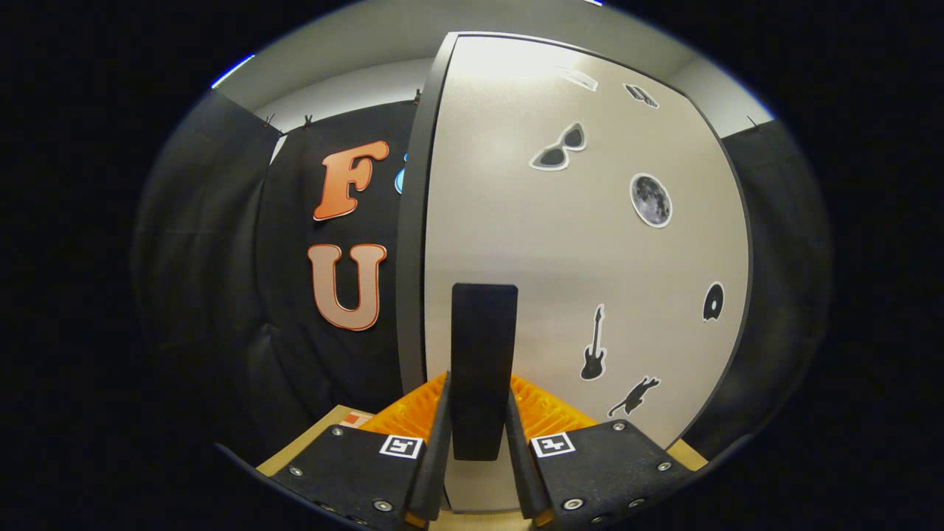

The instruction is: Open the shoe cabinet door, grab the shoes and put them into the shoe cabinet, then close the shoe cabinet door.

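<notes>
The shoe cabinet door is a pale grey panel with black stickers on it, standing right in front of me. Its dark side edge shows along the left. A flat black upright handle stands on the door's lower middle. My gripper is shut on this handle. Its orange fingers with black pads press on the handle's lower part from both sides.
Black booth cloth hangs to the left of and behind the door. A light wooden surface with a small orange-and-white label lies low on the left below the fingers.
</notes>
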`<action>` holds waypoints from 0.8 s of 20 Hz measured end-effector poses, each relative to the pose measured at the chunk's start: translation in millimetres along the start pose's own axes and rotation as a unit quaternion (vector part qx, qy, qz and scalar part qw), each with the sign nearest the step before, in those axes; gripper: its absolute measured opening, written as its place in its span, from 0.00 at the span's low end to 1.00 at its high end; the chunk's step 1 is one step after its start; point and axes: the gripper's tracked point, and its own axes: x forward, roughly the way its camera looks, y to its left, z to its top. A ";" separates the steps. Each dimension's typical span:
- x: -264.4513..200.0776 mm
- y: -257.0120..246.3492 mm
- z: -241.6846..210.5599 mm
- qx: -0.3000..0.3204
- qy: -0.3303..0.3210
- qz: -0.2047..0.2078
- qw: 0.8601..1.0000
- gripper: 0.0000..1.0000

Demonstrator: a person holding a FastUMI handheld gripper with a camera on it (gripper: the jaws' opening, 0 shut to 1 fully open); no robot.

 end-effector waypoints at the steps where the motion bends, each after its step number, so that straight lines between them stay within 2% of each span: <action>1: 0.4 -0.1 0.5 -0.006 -0.001 0.000 1.000 0.38; 6: -0.4 -0.3 -1.1 0.025 0.004 0.013 1.000 0.30; 9: -2.9 -0.7 -0.5 0.013 0.002 0.025 1.000 0.25; 16: -19.9 -4.9 -2.4 0.028 0.019 0.015 0.999 0.24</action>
